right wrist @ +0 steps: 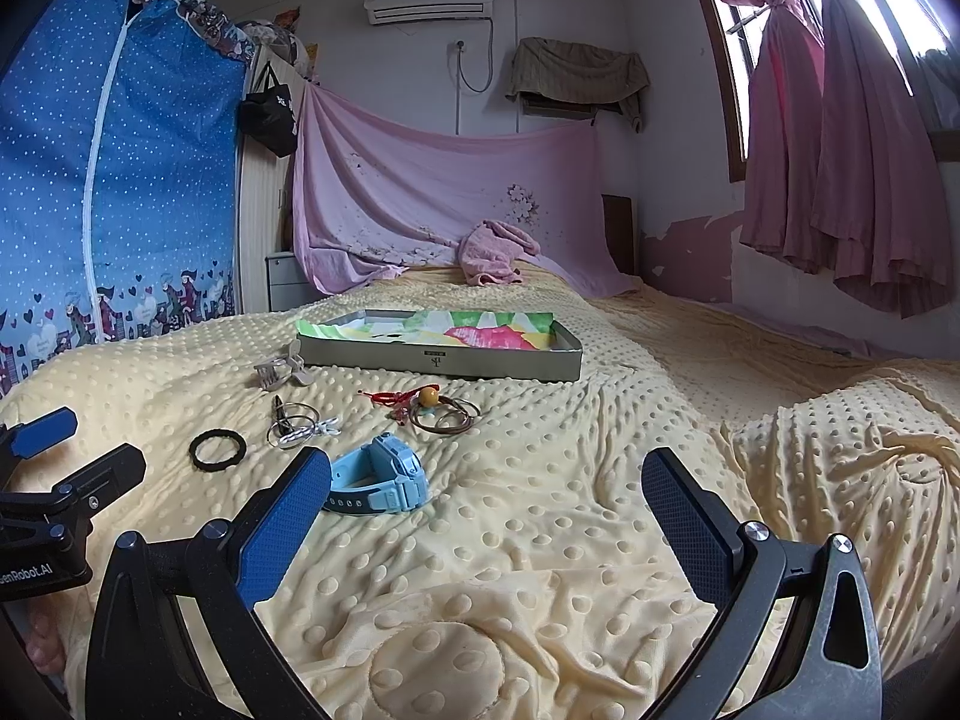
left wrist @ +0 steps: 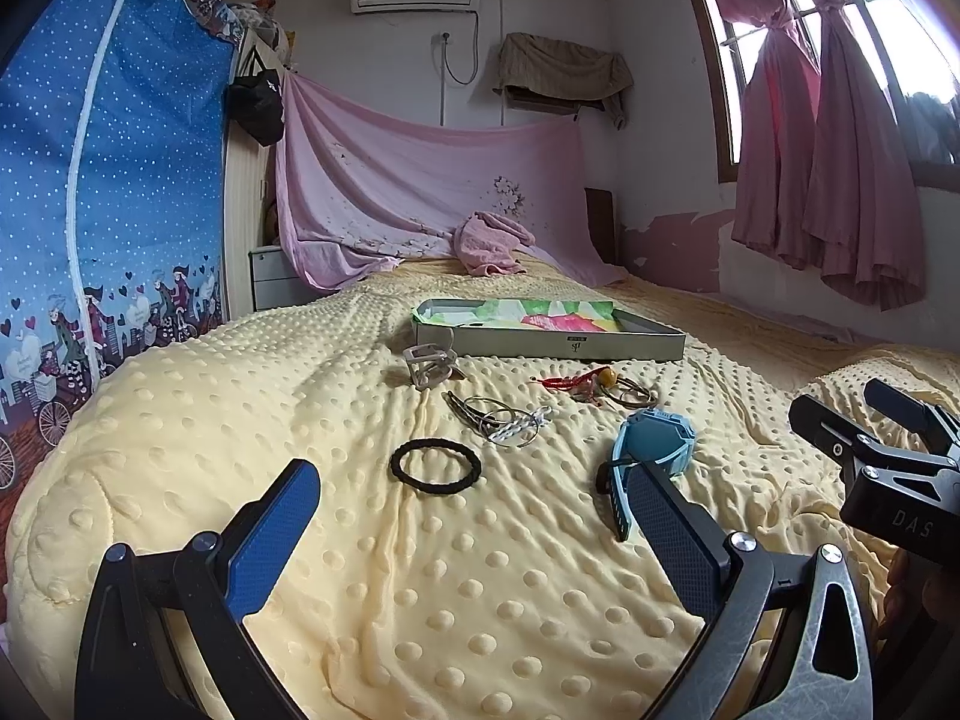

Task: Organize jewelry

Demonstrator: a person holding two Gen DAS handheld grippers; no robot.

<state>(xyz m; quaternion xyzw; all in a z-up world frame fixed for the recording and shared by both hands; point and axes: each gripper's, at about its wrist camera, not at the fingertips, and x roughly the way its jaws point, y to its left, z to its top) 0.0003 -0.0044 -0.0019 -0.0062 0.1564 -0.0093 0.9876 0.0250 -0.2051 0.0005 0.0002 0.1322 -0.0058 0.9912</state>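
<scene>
Jewelry lies on a yellow dotted blanket in front of a shallow grey box [left wrist: 624, 344] [right wrist: 510, 363] lined with colourful paper. There is a black hair tie [left wrist: 435, 462] [right wrist: 217, 449], a bunch of silver rings with a hairpin [left wrist: 501, 420] [right wrist: 298, 425], a red cord with an orange bead and bangles [left wrist: 606, 387] [right wrist: 429, 407], a blue watch [left wrist: 651, 444] [right wrist: 384, 474] and a grey hair claw [left wrist: 427, 365] [right wrist: 281, 373]. My left gripper [left wrist: 474, 531] is open and empty, just short of the hair tie. My right gripper [right wrist: 486, 519] is open and empty, right of the watch.
The blanket [left wrist: 456, 588] covers the whole bed. A pink towel [left wrist: 492, 243] lies near the far end under a pink hung sheet. A blue dotted wardrobe [left wrist: 108, 192] stands left. Pink curtains [left wrist: 828, 138] hang at the right window.
</scene>
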